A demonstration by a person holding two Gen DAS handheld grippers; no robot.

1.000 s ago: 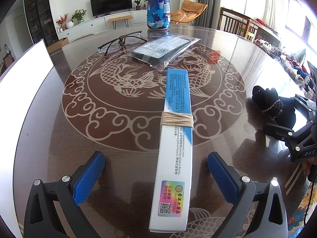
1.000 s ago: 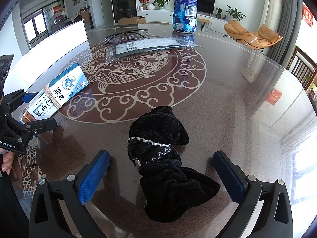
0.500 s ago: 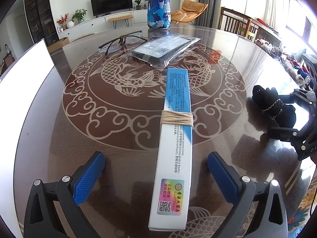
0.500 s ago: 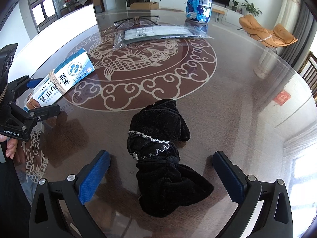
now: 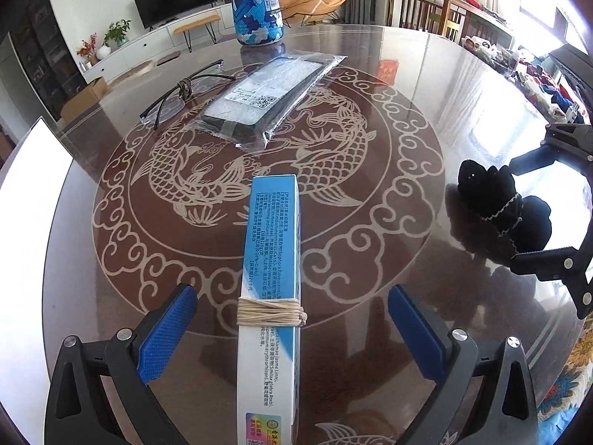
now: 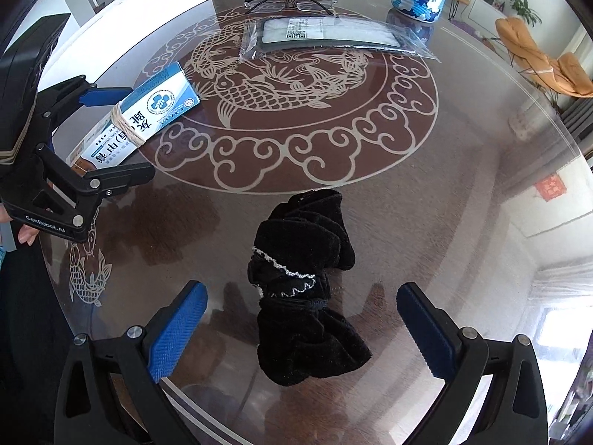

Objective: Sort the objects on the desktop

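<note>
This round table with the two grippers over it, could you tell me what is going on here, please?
A person is sorting desktop items. The left gripper is open astride a blue-and-white box bound with a rubber band; the right gripper is open astride a black cloth bundle. Neither is gripped yet. Glasses, a bagged item and a can wait farther back.

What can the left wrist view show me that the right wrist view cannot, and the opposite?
Only the left wrist view shows the narrow printed side of the box and the open left tongs straddling it. Only the right wrist view shows the box's broad face with the round logo, and the open right tongs around the black cloth. Both show the eyeglasses, the bagged packet and the blue bottle.
</note>
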